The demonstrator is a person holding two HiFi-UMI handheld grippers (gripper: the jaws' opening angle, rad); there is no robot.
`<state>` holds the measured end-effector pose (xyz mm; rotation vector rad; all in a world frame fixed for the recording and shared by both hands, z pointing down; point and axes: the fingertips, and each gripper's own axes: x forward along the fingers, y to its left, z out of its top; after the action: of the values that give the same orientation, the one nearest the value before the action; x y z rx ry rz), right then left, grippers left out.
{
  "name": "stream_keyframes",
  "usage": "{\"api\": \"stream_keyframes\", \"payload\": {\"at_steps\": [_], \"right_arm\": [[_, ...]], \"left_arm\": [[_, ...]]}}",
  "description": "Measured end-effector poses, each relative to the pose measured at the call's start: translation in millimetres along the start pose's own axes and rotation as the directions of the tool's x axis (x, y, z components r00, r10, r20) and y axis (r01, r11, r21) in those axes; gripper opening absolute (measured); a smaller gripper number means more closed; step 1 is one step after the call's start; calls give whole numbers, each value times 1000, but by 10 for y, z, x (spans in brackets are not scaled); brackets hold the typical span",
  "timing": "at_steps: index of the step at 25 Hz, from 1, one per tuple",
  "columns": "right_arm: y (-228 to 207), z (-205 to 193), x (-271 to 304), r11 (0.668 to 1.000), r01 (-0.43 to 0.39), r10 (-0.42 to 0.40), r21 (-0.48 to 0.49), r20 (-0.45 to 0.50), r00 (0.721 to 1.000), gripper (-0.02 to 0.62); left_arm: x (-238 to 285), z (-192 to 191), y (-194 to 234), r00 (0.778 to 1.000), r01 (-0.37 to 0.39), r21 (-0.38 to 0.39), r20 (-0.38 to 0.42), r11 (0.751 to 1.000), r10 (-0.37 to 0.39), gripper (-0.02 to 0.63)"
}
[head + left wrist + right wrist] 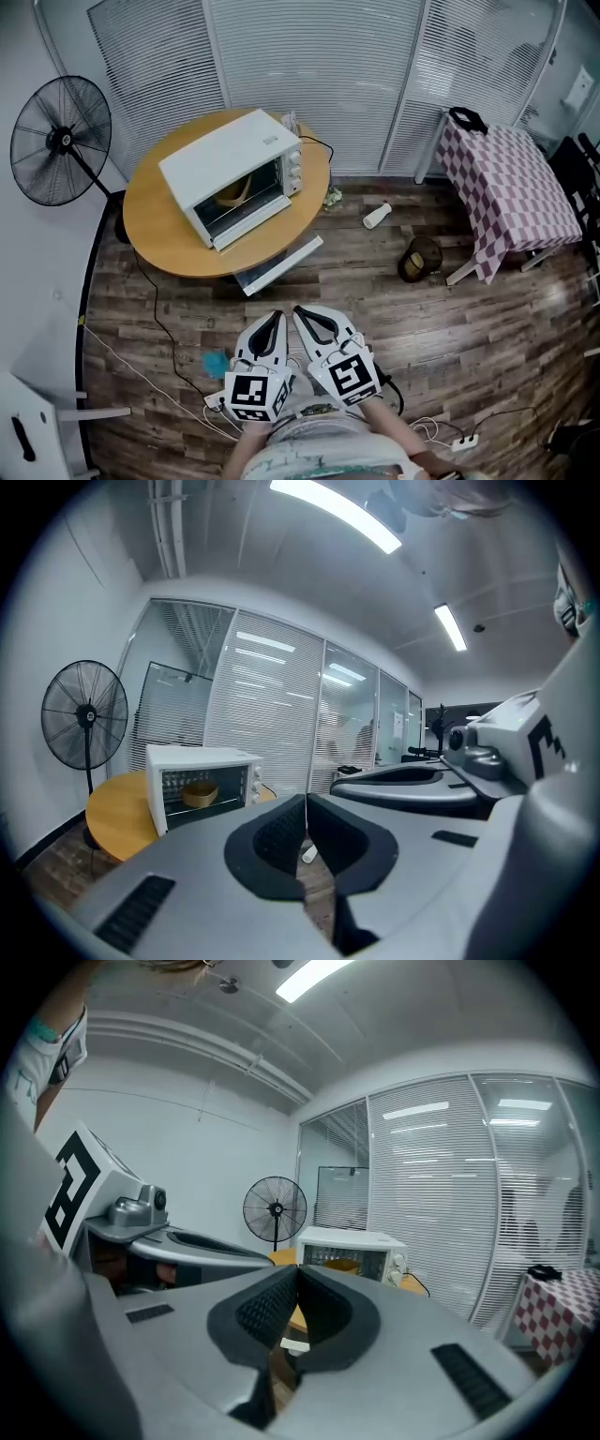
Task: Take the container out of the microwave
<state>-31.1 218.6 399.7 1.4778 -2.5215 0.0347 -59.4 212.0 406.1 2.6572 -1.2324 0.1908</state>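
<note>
Scene: room with a wood floor [394,319] and blinds along the far wall.

- Worktop [155,211]: round, wooden, far left in the head view.
- Microwave [234,169]: white, on the worktop, front turned toward the person, dials on its right side.
- Container [232,192]: tan bowl, inside the microwave on its rack; seen through the front in both gripper views [200,794] [342,1265].
- Left gripper [276,319]: held low in front of the person, over the floor, well apart from the worktop. Jaws together, nothing between them [305,803].
- Right gripper [300,313]: just beside the left one, tips nearly meeting it. Jaws together, nothing between them [298,1271].
- Fan [61,141]: black, standing, left of the worktop.
- Checked table [511,187]: purple and white cloth, at right by the blinds, a black item on its far corner.
- Bottle [377,216]: white, lying on the floor between the worktop and the checked table.
- Basket [420,260]: dark, round, on the floor near the checked table.
- Power strip [464,441]: white, on the floor at lower right, cables trailing.
</note>
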Motion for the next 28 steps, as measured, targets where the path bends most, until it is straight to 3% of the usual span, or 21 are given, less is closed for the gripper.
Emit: {"api": "stream_keyframes", "payload": {"at_steps": [15,28], "right_arm": [[-33,30,746,1000,-7,7,-8,-15,1000,-6],[-15,27,981,1000,1,-1,-4,-23,1000,-6]], "left_arm": [[293,40,606,1000,24,-2,-5,1000,-24,17],[289,25,902,1000,18,-16,-25,1000,-18,17]]}}
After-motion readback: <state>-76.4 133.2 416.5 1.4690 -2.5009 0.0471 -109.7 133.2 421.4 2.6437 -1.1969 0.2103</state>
